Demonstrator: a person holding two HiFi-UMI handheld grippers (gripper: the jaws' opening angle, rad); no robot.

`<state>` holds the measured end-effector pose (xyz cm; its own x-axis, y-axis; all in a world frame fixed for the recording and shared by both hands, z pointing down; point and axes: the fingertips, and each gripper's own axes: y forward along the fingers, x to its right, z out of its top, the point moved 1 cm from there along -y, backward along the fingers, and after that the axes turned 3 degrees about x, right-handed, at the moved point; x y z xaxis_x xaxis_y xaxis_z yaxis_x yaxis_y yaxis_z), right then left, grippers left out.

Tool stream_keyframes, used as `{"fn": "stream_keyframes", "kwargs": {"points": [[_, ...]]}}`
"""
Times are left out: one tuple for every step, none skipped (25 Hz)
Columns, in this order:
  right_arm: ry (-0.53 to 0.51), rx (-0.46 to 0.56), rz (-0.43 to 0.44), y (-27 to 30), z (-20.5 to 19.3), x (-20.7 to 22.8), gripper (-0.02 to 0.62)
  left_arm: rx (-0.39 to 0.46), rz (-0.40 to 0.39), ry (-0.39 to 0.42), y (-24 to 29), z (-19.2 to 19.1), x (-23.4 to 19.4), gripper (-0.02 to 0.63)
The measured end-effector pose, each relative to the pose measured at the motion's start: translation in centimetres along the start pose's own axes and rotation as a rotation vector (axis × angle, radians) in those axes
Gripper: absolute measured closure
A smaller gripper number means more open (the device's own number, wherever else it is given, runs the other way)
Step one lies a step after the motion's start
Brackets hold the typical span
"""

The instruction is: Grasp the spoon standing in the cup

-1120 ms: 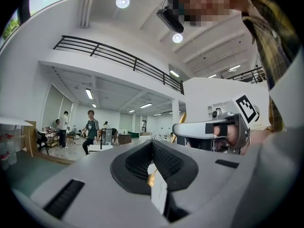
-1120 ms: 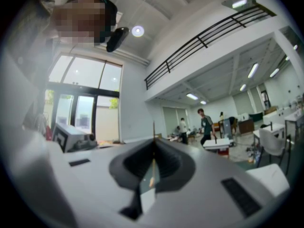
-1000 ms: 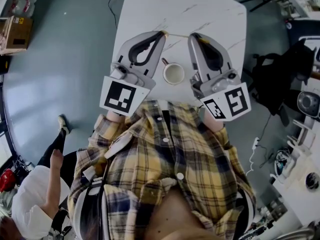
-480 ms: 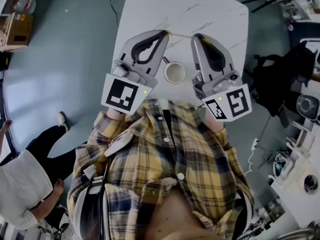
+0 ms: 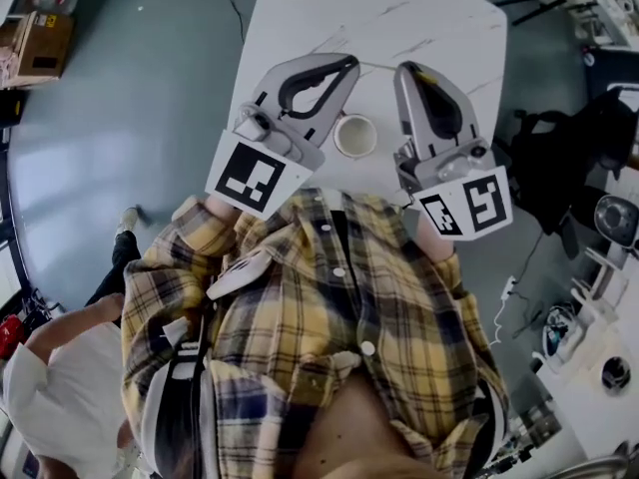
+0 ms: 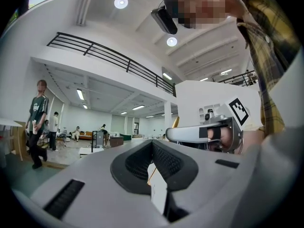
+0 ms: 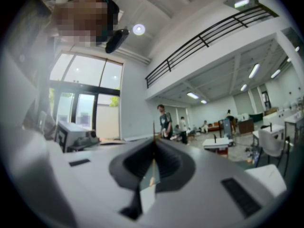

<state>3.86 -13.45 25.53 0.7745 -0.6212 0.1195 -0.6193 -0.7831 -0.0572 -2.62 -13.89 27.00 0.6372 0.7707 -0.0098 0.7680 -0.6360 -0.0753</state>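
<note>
White marble table (image 5: 300,8) stands on a grey floor, with the cup (image 5: 354,136) near its near edge, between the two tools. Nothing shows standing in the cup. Just beyond it the thin gold spoon (image 5: 377,66) lies level in the air, spanning from one tool's tips to the other's. On the left, the left gripper (image 5: 349,64) has its jaws drawn together on one end of the spoon. On the right, the right gripper (image 5: 404,69) is fully closed on the other end, a short gold stub poking past its tips.
</note>
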Motion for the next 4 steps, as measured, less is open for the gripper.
{"fn": "stream_keyframes", "kwargs": {"points": [[-0.003,0.0,-0.002,-0.12,0.06,0.17,0.563,0.001,-0.017,0.015,0.16,0.05,0.21,0.59],[-0.008,0.001,-0.005,-0.2,0.14,0.34,0.563,0.005,-0.032,0.026,0.33,0.18,0.33,0.59],[-0.012,0.001,-0.008,-0.26,0.25,0.52,0.563,0.012,-0.046,0.034,0.48,0.36,0.38,0.591],[-0.017,0.002,-0.011,-0.32,0.37,0.7,0.563,0.02,-0.059,0.041,0.63,0.55,0.41,0.591]]}}
